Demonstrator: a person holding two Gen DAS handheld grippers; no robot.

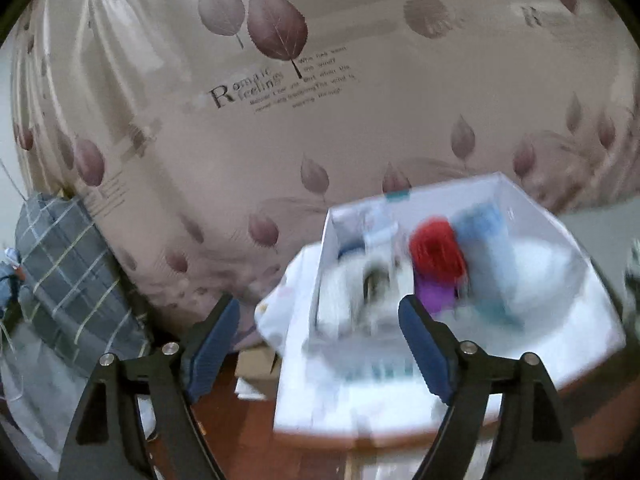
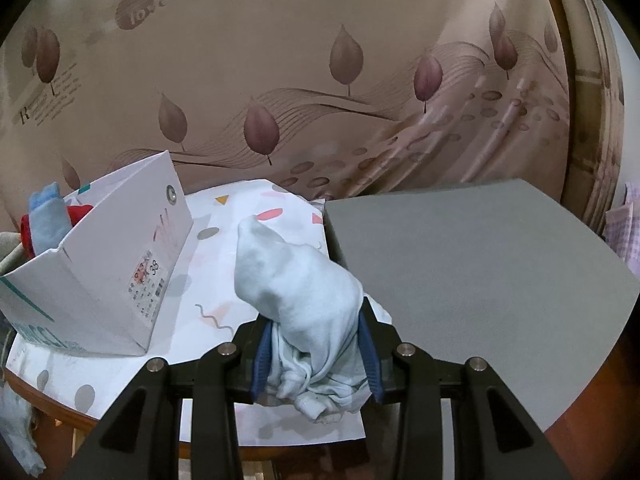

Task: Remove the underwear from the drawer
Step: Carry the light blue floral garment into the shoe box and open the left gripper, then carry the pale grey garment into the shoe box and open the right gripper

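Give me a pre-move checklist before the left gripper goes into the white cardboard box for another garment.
1. Left gripper open, nothing between its jaws: ok.
2. Right gripper clamped on the pale blue garment: ok.
3. White cardboard box open on top: ok.
4. Red garment and light blue garment visible inside: ok.
5. Grey mat bare for setting down: ok.
6. Which item is underwear: cannot tell, left view blurred.

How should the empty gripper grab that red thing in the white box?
Best guess: come down from above through the box's open top and pinch the upper bulge of the red bundle. It pokes up highest, while blue cloth and a purple piece crowd its sides. The left gripper is open and empty. The picture is blurry.
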